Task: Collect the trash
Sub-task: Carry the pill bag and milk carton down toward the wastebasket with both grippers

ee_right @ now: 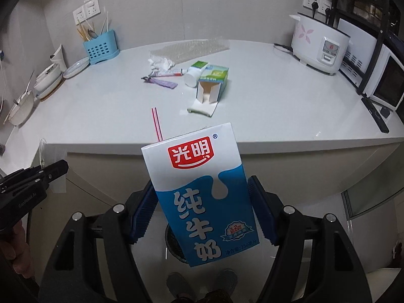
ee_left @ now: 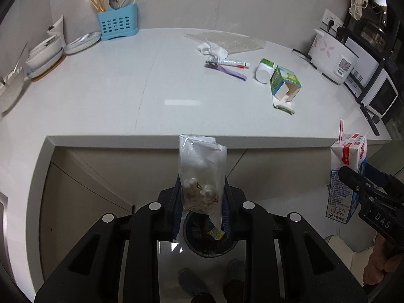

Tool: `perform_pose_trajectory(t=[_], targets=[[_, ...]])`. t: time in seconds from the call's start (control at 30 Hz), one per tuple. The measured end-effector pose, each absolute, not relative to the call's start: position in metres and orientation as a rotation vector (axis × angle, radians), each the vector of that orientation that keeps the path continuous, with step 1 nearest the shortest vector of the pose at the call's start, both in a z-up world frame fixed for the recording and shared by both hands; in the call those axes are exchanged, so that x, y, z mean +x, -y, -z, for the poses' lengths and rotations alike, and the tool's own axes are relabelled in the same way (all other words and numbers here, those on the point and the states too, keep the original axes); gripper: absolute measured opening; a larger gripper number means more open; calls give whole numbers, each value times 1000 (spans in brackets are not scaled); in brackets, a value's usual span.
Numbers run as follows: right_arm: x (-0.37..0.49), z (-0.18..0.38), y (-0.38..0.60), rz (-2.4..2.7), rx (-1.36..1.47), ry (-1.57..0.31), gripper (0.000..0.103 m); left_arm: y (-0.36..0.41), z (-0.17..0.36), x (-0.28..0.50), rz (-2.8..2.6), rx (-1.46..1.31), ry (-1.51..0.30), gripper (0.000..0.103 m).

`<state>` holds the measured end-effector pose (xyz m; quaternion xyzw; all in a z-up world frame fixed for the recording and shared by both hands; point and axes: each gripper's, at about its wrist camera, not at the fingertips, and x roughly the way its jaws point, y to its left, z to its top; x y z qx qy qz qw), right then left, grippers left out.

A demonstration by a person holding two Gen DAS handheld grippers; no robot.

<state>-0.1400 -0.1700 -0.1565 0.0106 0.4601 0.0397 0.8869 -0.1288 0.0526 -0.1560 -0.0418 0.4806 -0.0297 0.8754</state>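
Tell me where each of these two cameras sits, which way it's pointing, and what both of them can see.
Left wrist: on the left gripper, angled down past the counter edge; it clamps a clear plastic bag above a bin; feet and the right hand show.
Right wrist: on the right gripper, same downward tilt, clamping a milk carton; feet show.
Shared: counter, green box, rice cooker, bin.

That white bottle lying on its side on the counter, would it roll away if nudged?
Probably: the bottle is round and lies on a smooth counter. The green box beside it might stop it. It looks plastic, so likely light.
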Motion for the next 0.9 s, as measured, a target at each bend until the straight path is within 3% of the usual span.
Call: perform_pose_trajectory(t=[0.9], targets=[[-128,561,178,-174,-29,-1288,67,-13,567,-135,40,-195,-1312,25]])
